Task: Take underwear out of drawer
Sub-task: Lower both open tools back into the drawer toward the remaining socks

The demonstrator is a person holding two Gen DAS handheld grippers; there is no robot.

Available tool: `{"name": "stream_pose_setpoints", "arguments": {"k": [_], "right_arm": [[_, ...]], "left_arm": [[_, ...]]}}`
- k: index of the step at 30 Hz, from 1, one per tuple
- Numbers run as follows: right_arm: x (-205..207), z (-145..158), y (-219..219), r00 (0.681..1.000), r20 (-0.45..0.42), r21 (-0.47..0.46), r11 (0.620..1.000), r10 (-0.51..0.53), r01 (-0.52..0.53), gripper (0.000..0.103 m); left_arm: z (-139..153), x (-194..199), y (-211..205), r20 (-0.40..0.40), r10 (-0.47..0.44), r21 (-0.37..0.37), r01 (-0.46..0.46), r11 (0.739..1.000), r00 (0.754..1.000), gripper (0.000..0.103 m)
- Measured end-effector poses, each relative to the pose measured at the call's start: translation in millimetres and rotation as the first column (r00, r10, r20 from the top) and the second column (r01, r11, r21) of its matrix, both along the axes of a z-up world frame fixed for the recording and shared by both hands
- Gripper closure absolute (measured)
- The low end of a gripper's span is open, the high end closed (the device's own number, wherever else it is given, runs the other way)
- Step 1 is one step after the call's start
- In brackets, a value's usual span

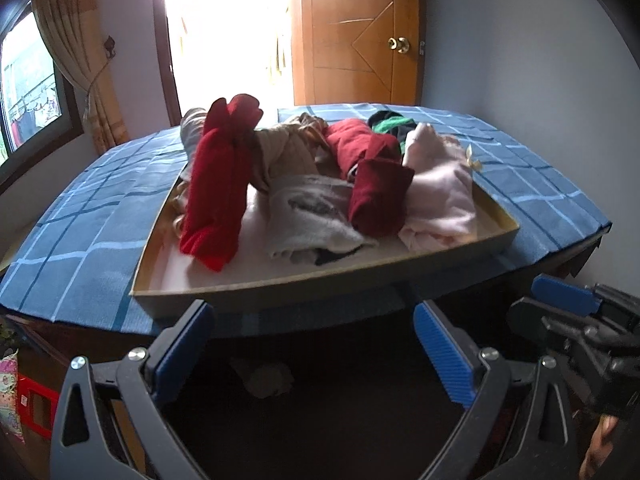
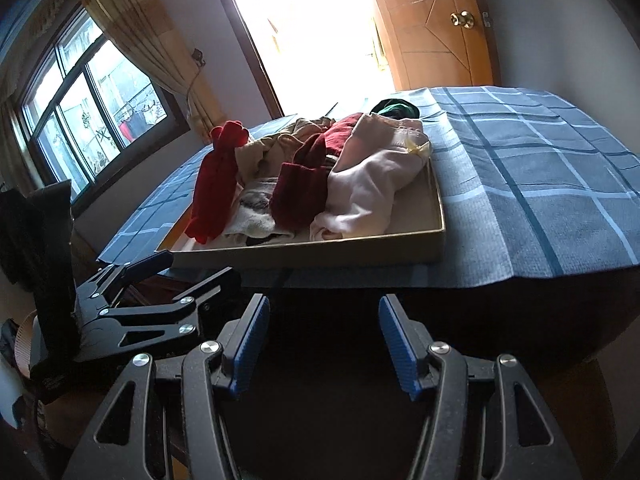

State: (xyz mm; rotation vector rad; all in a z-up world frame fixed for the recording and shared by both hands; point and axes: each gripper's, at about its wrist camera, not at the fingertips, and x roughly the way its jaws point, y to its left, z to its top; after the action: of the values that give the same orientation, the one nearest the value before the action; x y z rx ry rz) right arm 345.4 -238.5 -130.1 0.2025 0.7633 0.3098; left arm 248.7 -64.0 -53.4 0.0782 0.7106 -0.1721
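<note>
A shallow cardboard drawer tray (image 1: 320,280) (image 2: 320,250) sits on a table with a blue checked cloth. It holds a heap of underwear: a bright red piece (image 1: 218,184) (image 2: 214,196) at the left, a dark red piece (image 1: 378,196) (image 2: 298,196), a grey-white piece (image 1: 312,216), a pale pink piece (image 1: 440,196) (image 2: 368,188) at the right, beige and green pieces behind. My left gripper (image 1: 316,344) is open and empty, below the tray's front edge. My right gripper (image 2: 322,340) is open and empty, also in front of the tray.
The blue checked cloth (image 1: 88,224) (image 2: 540,184) covers the table to both sides of the tray. A wooden door (image 1: 356,32) and a bright doorway stand behind. A window with a curtain (image 2: 92,108) is at the left. The right gripper's body shows in the left wrist view (image 1: 580,320).
</note>
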Motion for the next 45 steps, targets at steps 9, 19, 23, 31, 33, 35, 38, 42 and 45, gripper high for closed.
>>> {"name": "stream_pose_setpoints", "arguments": {"k": [9,19,23,31,33,35,38,42,45], "right_arm": [[-16,-10,-5,1.0,-0.017,0.027,1.0,-0.011,0.011,0.043],[-33,-23,-7,0.999,-0.044,0.027,0.999,-0.02,0.021,0.043],[-41,-30,-7,0.998,-0.061,0.001,1.0,-0.029,0.03,0.043],[-53,-43,-18,0.993,-0.105,-0.032,0.998,-0.049,0.046,0.043],[-54,-46,-23,0.991,-0.119,-0.041,0.998,-0.057,0.052,0.043],[-56,-48,-29,0.989,-0.131,-0.054,0.997,-0.064,0.058,0.043],[-59,-50,-40,0.987,-0.145,-0.06,0.996,-0.075,0.067,0.043],[-59,-52,-51,0.982,-0.175,-0.064,0.996,-0.073,0.063,0.043],[-55,-59,-49,0.971,-0.238,-0.089,0.996,-0.035,0.014,0.043]], "left_arm": [[-24,-19,12,-0.049,0.012,0.026,-0.011,1.0,0.999,0.002],[-47,-32,25,-0.116,0.029,0.041,-0.025,0.999,0.993,0.002],[-60,-38,32,-0.163,0.027,0.049,-0.02,0.999,0.986,0.002],[-81,-49,42,-0.23,0.037,0.072,-0.021,0.997,0.973,0.002],[-86,-50,43,-0.244,0.039,0.075,-0.022,0.997,0.969,0.002],[-92,-51,44,-0.264,0.045,0.083,-0.023,0.996,0.964,0.002],[-101,-53,47,-0.283,0.045,0.092,-0.02,0.996,0.958,0.002],[-112,-53,49,-0.322,0.036,0.093,-0.006,0.996,0.946,0.002],[-117,-54,54,-0.349,0.039,0.091,-0.007,0.996,0.936,0.002]]}}
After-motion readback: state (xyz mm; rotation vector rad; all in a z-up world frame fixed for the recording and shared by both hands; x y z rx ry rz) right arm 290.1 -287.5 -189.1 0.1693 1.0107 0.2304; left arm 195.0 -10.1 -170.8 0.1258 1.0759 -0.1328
